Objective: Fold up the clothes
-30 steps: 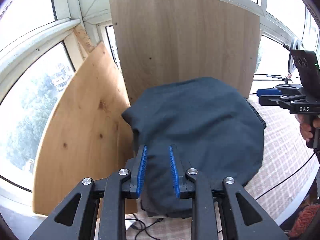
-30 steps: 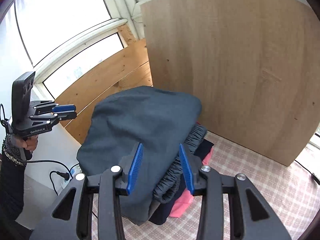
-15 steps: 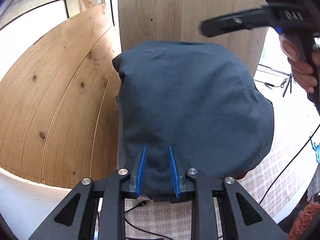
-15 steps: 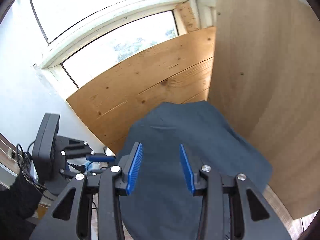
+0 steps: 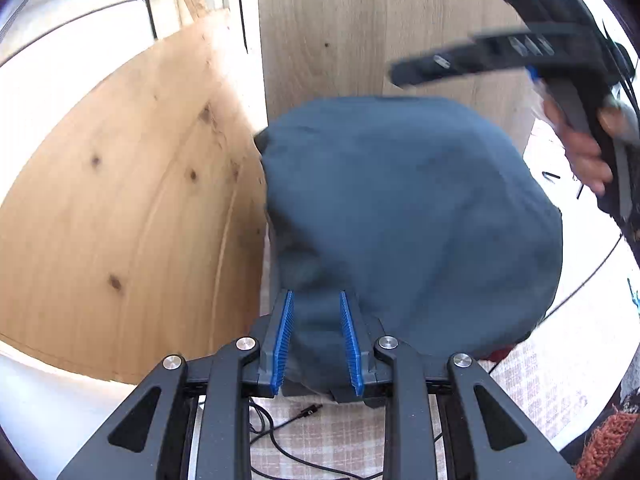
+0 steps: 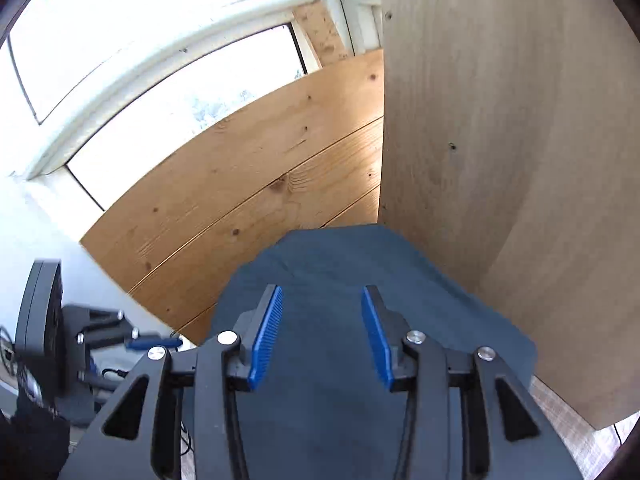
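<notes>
A dark blue-grey garment [image 5: 400, 208] lies heaped in the table's corner against two wooden boards. My left gripper [image 5: 316, 296] hovers at the heap's near edge. Its blue pads stand a little apart, with fabric showing in the gap but not pinched. My right gripper [image 6: 321, 292] is over the top of the same garment [image 6: 332, 256]. Its jaws are opening, and only the cloth below shows between them. From the left wrist view the right gripper [image 5: 420, 68] is a blurred shape at upper right, held by a hand [image 5: 588, 160]. The left gripper [image 6: 148, 344] shows low left in the right wrist view.
A knotty pine board [image 5: 120, 220] closes off the left side and a paler plywood board [image 5: 360, 28] stands behind the heap. A checked tablecloth [image 5: 540, 392] covers the table. A black cable [image 5: 280, 440] lies near the front edge. Some red cloth [image 5: 500, 354] peeks from under the garment.
Both grippers have closed in on the garment. The right one swung from the heap's right side to above its top, and its jaws widened slightly. The left one dropped to the near edge.
</notes>
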`<state>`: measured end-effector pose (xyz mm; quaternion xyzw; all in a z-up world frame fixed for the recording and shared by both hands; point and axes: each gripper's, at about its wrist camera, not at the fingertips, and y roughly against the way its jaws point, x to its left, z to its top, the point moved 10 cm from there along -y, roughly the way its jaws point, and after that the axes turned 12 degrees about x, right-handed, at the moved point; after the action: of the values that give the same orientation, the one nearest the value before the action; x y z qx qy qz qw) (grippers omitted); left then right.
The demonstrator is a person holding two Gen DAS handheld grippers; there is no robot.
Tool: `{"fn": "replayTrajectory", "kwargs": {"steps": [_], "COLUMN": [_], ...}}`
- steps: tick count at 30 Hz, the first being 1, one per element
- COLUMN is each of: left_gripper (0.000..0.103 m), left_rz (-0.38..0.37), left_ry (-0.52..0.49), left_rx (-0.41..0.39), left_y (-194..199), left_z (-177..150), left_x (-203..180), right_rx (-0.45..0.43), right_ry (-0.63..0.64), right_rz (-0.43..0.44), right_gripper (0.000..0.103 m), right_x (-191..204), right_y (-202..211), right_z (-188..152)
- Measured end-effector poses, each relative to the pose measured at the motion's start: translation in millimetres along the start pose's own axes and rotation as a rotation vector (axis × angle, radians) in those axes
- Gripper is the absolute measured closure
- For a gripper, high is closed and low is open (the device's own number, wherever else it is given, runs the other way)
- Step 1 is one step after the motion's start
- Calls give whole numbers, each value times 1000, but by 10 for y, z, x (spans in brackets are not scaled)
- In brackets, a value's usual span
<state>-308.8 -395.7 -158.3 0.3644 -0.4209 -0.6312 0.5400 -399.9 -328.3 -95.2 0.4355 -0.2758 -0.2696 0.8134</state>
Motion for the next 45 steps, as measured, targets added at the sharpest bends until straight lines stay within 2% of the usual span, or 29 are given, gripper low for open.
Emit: {"fn": "replayTrajectory", "kwargs": {"steps": [3, 6, 9, 12, 15, 18, 19, 23, 25, 27, 28, 29, 30, 31, 34, 35, 38, 39, 41, 43, 45], "left_gripper": [80, 78, 78, 79, 80, 78, 77, 77, 77, 78, 77, 68, 54, 47, 34, 26, 24, 24, 24, 24, 24], "left_rz": [9, -20, 38, 44, 55, -11, -18, 26, 40, 22, 1, -25, -42, -45, 10, 9, -84, -91, -38, 28, 46], "left_ry": [-16, -54, -67, -31, -47, -77, -93, -106, -41, 57, 106, 138, 157, 169, 151, 144, 120, 120, 111, 115, 138], "left_rx": [-37, 5, 130, 98, 25, 22, 39, 193, 175, 113, 73, 31, -13, -53, -103, -103, -78, -58, -19, -16, -15], "left_y": [76, -187, -643, -489, -53, 88, 49, -416, -325, -109, 18, 142, 255, 362, 453, 470, 410, 379, 351, 367, 462], "left_z": [336, 598, 584, 559, 340, 20, -65, -543, -654, -680, -677, -668, -655, -651, -632, -656, -756, -830, -972, -1083, -1203], "left_x": [43, -40, -66, 19, 11, -121, -176, -213, -116, -62, -66, -120, -194, -272, -588, -707, -1007, -1086, -1162, -1183, -1232], "right_rx": [14, 77, 156, 151, 109, 80, 93, 173, 134, 70, 32, -4, -38, -64, -89, -89, -60, -46, -43, -59, -77], "right_ry": [-16, -71, -72, -83, -71, -41, -36, -28, -43, -79, -105, -137, -169, -204, -296, -323, -380, -391, -402, -416, -424], "right_rz": [-83, -58, -112, -106, -89, -88, -96, -135, -159, -181, -190, -204, -222, -253, -313, -319, -366, -389, -413, -412, -402], "right_gripper": [62, 62, 62, 62, 62, 61, 58, 58, 58, 58, 55, 52, 46, 43, 42, 42, 38, 38, 38, 38, 38], "right_x": [-147, -322, -536, -554, -504, -428, -424, -437, -469, -484, -479, -478, -482, -496, -481, -478, -487, -485, -449, -397, -347], "right_y": [174, 46, -306, -261, -63, 28, 3, -29, 183, 470, 617, 755, 881, 977, 1128, 1162, 1222, 1238, 1314, 1414, 1523], "right_z": [-415, -767, -1005, -973, -895, -879, -915, -1146, -1221, -1327, -1401, -1493, -1587, -1688, -1994, -2099, -2403, -2498, -2639, -2747, -2833]}}
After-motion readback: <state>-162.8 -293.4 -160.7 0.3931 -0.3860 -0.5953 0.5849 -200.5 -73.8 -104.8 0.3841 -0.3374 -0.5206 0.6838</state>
